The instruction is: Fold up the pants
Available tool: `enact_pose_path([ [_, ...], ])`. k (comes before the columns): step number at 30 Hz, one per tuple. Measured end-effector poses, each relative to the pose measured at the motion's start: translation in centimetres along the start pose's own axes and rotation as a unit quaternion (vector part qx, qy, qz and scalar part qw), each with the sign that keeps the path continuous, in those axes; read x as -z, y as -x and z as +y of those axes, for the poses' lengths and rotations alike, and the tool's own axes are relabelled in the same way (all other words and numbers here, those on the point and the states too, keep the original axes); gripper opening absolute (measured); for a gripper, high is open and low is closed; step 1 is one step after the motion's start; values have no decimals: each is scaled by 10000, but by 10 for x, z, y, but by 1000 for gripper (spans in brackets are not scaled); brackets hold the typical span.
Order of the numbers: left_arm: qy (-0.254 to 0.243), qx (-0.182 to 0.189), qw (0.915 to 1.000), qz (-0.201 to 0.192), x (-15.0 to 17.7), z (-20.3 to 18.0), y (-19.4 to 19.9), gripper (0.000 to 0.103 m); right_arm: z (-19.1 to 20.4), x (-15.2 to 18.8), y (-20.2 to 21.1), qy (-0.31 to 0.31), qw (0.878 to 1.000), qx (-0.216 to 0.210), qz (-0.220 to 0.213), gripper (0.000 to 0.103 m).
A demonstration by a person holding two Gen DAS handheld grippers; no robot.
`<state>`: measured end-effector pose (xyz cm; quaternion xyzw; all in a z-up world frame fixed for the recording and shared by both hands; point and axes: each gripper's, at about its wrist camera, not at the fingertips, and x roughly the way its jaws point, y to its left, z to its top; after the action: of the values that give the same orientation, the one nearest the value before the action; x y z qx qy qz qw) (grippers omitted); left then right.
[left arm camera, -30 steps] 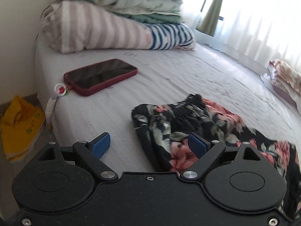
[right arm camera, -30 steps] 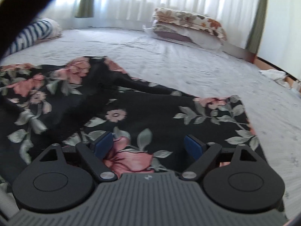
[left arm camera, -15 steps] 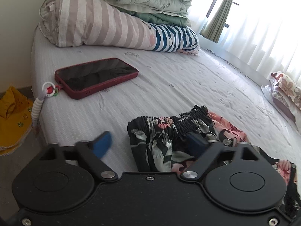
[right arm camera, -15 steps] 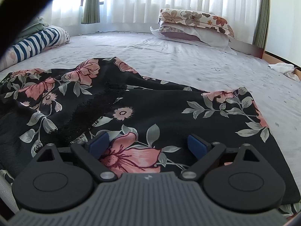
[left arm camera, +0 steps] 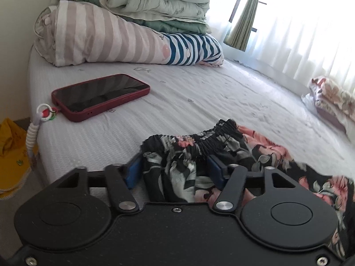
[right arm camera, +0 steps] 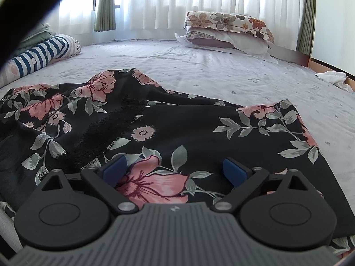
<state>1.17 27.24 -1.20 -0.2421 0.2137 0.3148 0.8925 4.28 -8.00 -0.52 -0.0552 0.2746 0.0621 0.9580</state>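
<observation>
barely started: floral pants [right arm camera: 155, 119] lay spread, unfolded, on bed [left arm camera: 199, 93]. left tongs [left arm camera: 175, 171] were closing around bunched waistband [left arm camera: 199, 135], grip unclear; right tongs [right arm camera: 175, 169] gaped wide, holding nothing.

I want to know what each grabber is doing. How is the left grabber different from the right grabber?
The left grabber has been closing its jaws, with the bunched stretchy waist of the flowery pants between them; the right grabber has its jaws wide apart over flat cloth. The left grabber is at the pants' end near the phone; the right grabber is over a big pink flower. Both have blue pads.
</observation>
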Motion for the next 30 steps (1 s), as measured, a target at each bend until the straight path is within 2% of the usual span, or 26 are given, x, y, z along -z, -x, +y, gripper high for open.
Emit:
enact_pose_path([
  [1,-11,-25,10000,18,0,0,1,32,0,0,0,-6,10000,0,-7,100],
  [3,111,107,9998,84,-3,1,4,17,0,1,0,-21,10000,-4,-19,100],
  [5,201,197,9996,59,-5,0,10,15,-1,0,0,-45,10000,-16,-19,100],
  [9,-306,342,9981,-405,-13,-23,36,14,-7,-7,2,-45,9997,-181,146,103],
  [11,-469,607,9951,-625,-22,-37,52,14,-18,-14,10,-89,9993,-296,207,103],
  [14,-652,1084,9884,-842,-32,-66,74,13,-48,-18,30,-489,9979,-430,65,103],
  [17,-894,1696,9778,-841,-36,-107,93,13,-86,-19,50,-1010,9939,-447,64,103],
  [20,-1088,2438,9619,-589,-25,-159,109,13,-121,-14,65,-1541,9878,-229,84,103],
  [23,-1415,3071,9403,-379,4,-219,125,13,-153,-4,79,-1932,9811,6,73,103],
  [26,-1848,3673,9115,-132,48,-277,147,13,-177,6,91,-2139,9765,238,96,103],
  [30,-2435,4281,8688,507,127,-336,178,13,-207,19,110,-2300,9717,529,87,103],
])
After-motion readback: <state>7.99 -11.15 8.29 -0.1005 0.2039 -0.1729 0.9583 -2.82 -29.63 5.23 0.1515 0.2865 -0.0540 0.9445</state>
